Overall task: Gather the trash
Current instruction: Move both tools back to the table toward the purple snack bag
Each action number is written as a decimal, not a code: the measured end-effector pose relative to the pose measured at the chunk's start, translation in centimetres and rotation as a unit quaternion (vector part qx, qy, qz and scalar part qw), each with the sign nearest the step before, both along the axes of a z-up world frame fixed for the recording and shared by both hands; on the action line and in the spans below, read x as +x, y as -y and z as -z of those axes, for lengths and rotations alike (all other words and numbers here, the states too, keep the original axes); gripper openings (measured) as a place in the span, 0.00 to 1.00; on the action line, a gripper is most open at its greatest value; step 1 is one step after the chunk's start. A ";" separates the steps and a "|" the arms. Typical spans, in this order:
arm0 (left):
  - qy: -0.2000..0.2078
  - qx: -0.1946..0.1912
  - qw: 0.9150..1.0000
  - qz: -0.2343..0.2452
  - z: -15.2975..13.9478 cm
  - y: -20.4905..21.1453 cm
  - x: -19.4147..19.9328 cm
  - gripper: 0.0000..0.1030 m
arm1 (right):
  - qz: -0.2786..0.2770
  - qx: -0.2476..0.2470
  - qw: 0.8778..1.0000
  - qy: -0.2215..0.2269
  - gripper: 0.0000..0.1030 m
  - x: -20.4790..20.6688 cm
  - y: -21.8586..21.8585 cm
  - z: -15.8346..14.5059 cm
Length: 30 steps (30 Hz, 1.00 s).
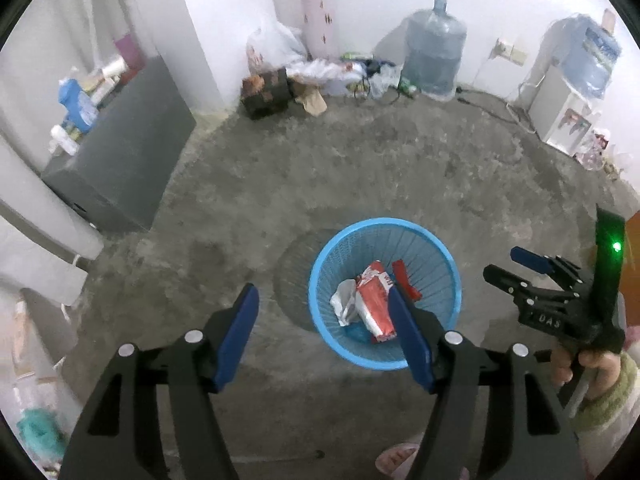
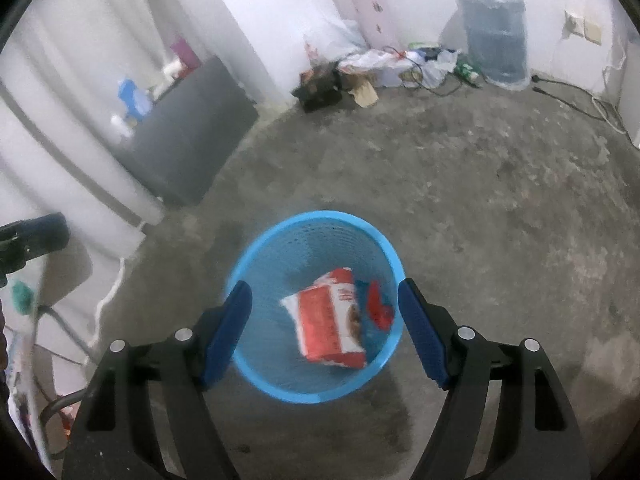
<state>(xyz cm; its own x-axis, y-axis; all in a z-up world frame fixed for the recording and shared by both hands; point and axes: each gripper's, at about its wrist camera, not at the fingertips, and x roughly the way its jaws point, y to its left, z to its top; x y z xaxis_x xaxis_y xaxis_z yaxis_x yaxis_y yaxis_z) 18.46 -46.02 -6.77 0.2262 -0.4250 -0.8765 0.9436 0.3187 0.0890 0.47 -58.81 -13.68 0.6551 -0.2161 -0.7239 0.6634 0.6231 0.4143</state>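
Observation:
A blue mesh basket (image 1: 384, 226) (image 2: 320, 216) stands on the concrete floor. Inside it lie a red-and-white packet (image 1: 374, 300) (image 2: 332, 320), a small red wrapper (image 1: 405, 278) (image 2: 378, 306) and a crumpled white plastic piece (image 1: 344, 300). My left gripper (image 1: 322, 293) hangs open just left of the basket, its right finger over the rim, with nothing between the pads. My right gripper (image 2: 323, 287) is open and empty above the basket, one finger on each side. In the left wrist view it shows again at the right as the right gripper (image 1: 506, 264), held by a hand (image 1: 592, 364).
A dark grey cabinet (image 1: 120, 160) with bottles on top stands at the left. Along the back wall are a heap of bags and boxes (image 1: 312, 72), a big water jug (image 1: 434, 52) and a dispenser (image 1: 568, 108), with cables on the floor. A slipper (image 1: 400, 456) is near the bottom edge.

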 end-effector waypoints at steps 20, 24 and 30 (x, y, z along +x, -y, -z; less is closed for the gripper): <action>0.174 -0.116 0.949 -0.235 -14.6 -45.8 -5.6 0.67 | -0.250 -0.051 0.963 0.087 0.70 -0.4 -16.0 -12.3; 0.181 -0.131 0.922 -0.317 -13.6 -53.6 -7.5 0.68 | -0.308 -0.058 0.946 0.086 0.70 1.4 -20.8 -13.4; 0.139 -0.137 0.908 -0.371 -9.1 -59.0 -9.1 0.68 | -0.388 -0.017 0.916 0.103 0.70 4.3 -28.1 -14.3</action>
